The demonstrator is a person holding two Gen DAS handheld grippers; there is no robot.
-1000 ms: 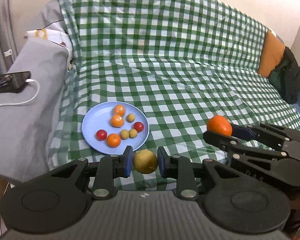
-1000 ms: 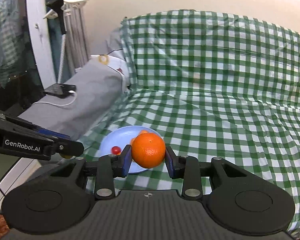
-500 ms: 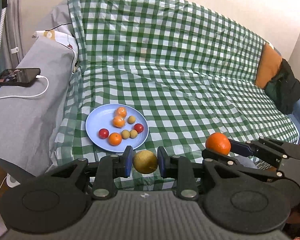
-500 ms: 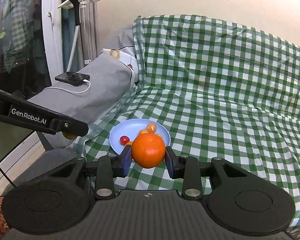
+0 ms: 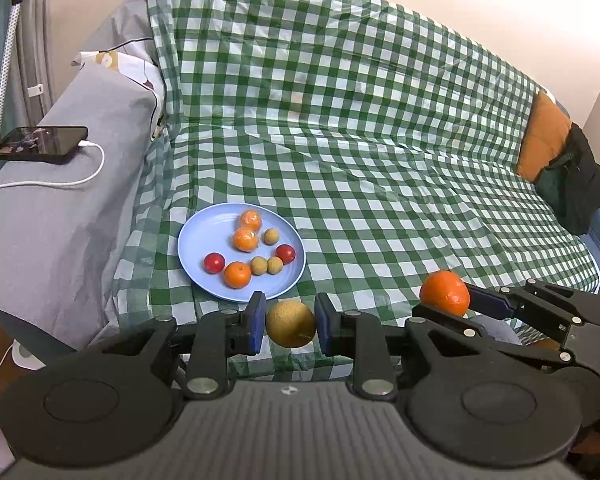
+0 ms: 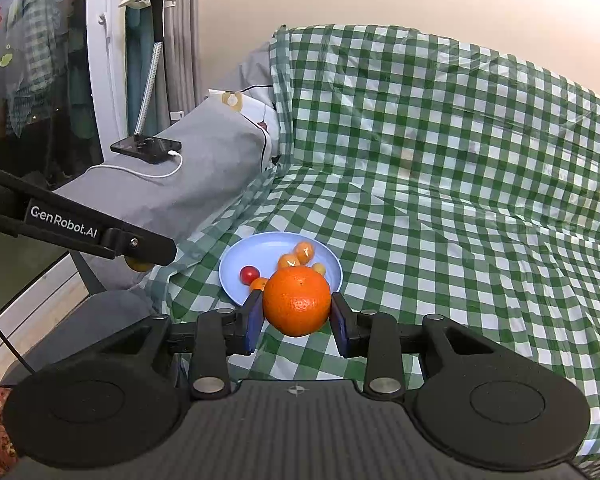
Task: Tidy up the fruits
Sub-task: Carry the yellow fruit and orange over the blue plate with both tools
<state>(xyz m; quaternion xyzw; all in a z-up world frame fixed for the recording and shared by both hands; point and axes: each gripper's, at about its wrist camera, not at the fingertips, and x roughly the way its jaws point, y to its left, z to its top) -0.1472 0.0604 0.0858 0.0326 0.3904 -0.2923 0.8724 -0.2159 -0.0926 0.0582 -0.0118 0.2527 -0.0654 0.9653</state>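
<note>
L gripper [image 5: 290,325] is clenched on a round yellow-brown fruit [image 5: 290,324], both blue pads pressed on its sides, held in the air just past the front edge of the sofa seat. R gripper [image 6: 296,307] is grasping a big orange [image 6: 297,301] the same way, pads tight on both flanks, also off the surface and near the seat's front edge. In the left wrist view the R gripper shows from the side at lower right w/ the orange at its tip.

The seat and backrest are covered by a green-white check cloth [image 5: 380,184]. A light blue plate [image 5: 204,236] sits on the cloth toward the seat's front left corner, close to the armrest. On the plate: 3 small oranges [image 5: 245,239], 2 red cherry tomatoes [image 5: 214,263] and 3 small yellow-brown round fruits [image 5: 271,236], loosely spread, some touching. Held fruit are both apart from the plate; in the right wrist view the big orange overlaps the plate's near rim only by line of sight.

The grey armrest [image 5: 60,216] at the left end carries a black phone [image 5: 40,145] w/ a white cable [image 5: 72,178] plugged in. At the seat's far right end, an orange cushion [image 5: 542,136] and a dark bag [image 5: 576,184] lean by the backrest.
</note>
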